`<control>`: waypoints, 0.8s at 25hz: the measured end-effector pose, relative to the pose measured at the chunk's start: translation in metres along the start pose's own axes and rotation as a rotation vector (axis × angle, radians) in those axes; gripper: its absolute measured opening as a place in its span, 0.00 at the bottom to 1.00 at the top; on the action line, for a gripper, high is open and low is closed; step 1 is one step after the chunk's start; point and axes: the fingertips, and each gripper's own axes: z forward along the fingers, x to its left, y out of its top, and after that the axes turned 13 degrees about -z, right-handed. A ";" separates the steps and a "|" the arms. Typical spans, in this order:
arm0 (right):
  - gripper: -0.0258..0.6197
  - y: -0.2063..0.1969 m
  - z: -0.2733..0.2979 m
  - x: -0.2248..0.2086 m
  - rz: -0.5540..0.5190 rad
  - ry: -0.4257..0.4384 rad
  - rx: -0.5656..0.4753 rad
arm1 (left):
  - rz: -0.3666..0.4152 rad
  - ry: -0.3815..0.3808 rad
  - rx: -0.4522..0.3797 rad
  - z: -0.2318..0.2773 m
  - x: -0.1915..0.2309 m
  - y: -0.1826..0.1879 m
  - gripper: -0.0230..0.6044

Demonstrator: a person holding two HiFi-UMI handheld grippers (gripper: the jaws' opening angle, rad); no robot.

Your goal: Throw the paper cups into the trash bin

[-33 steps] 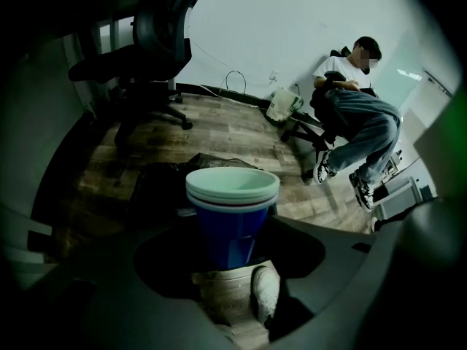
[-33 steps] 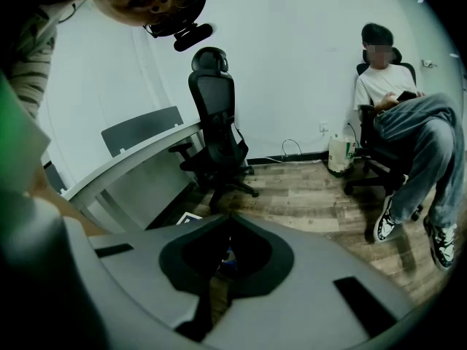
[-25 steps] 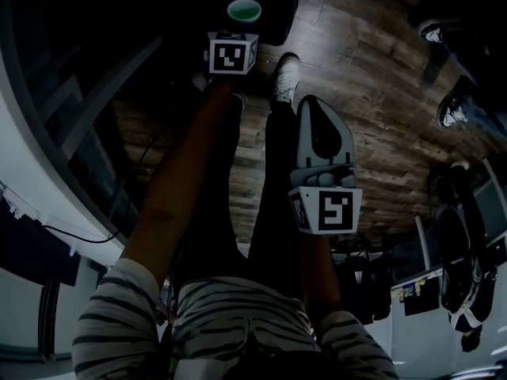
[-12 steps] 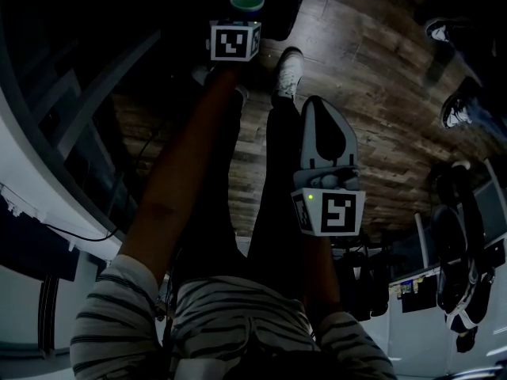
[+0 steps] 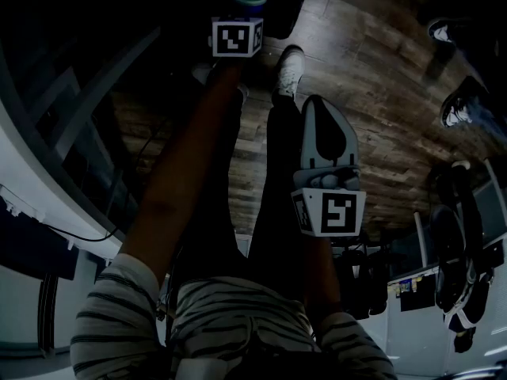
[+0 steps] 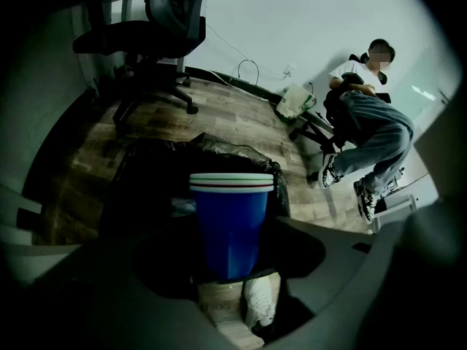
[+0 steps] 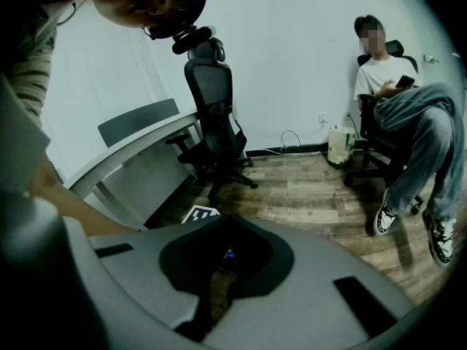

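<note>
Cups (image 6: 232, 228): three, nested, clamped in the wide-spread left gripper (image 6: 233, 257), centre frame, over one black-bagged bin (image 6: 146, 168); one chair (image 6: 157, 31) upper left. Right gripper (image 7: 228, 224) closed, empty.

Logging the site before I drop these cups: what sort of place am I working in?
Most likely an office or meeting room: there is a black mesh swivel chair on castors, a long curved grey desk beside it, and wood-look plank flooring throughout.

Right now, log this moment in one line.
left gripper: holding paper cups over trash bin | right gripper: shut, empty
</note>
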 end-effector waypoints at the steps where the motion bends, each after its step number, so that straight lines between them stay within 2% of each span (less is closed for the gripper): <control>1: 0.06 0.000 -0.001 0.001 0.000 0.000 -0.002 | -0.002 0.002 -0.001 -0.001 0.000 0.000 0.48; 6: 0.06 -0.004 -0.004 0.004 -0.019 0.005 0.031 | -0.005 -0.003 -0.006 -0.003 0.000 0.000 0.48; 20: 0.06 -0.002 -0.001 0.005 -0.012 0.006 0.008 | -0.020 -0.001 -0.009 -0.009 -0.002 -0.004 0.48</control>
